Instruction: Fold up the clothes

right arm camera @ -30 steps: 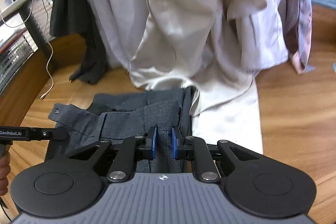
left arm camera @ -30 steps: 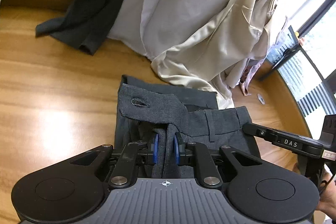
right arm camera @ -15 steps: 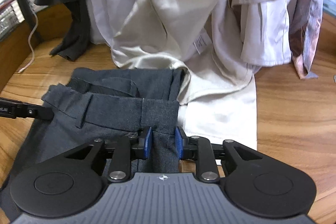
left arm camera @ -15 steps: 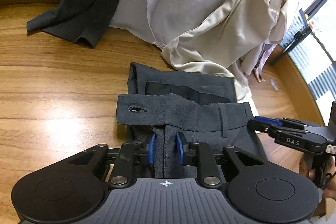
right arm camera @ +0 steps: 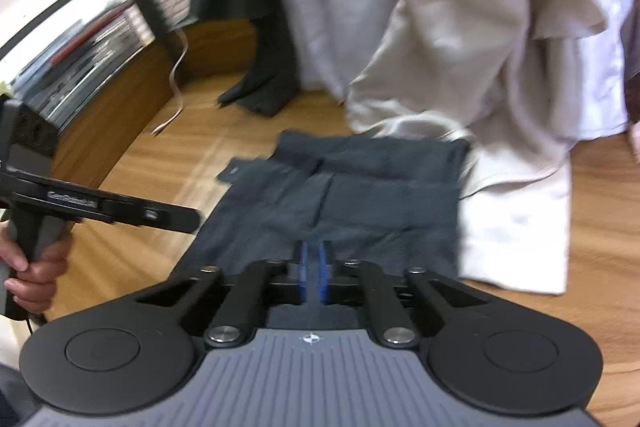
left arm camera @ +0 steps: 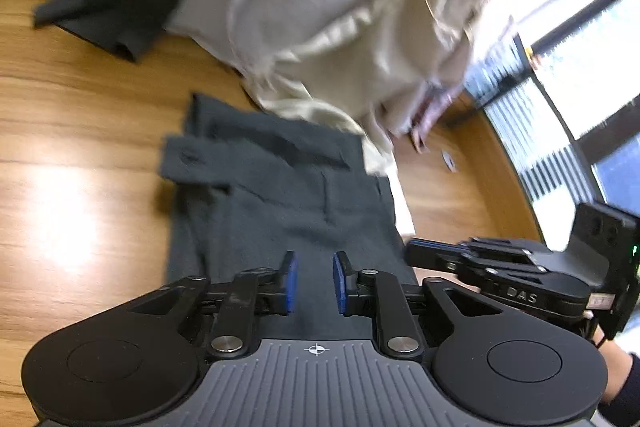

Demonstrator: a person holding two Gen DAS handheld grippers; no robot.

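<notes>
A: Left to right, quick. Left gripper (left arm camera: 313, 281)?

B: Pads apart, nothing between them, hovering over the near end of the grey trousers (left arm camera: 280, 203).

A: Trousers where?

B: Flat on the wooden table (left arm camera: 80, 131), waistband toward the heap (left arm camera: 320, 7) of pale and dark clothes, far right corner touching it. Waistband looks doubled over, tab sticking out left.

A: Right gripper (right arm camera: 314, 277)?

B: Pads nearly together; fabric between them or not, can't tell. It's low over the trousers.

A: Progress?

B: One garment laid out, maybe partly folded, blurry. Not a compact bundle yet. The heap looks unfolded, so most of the job remains.
</notes>
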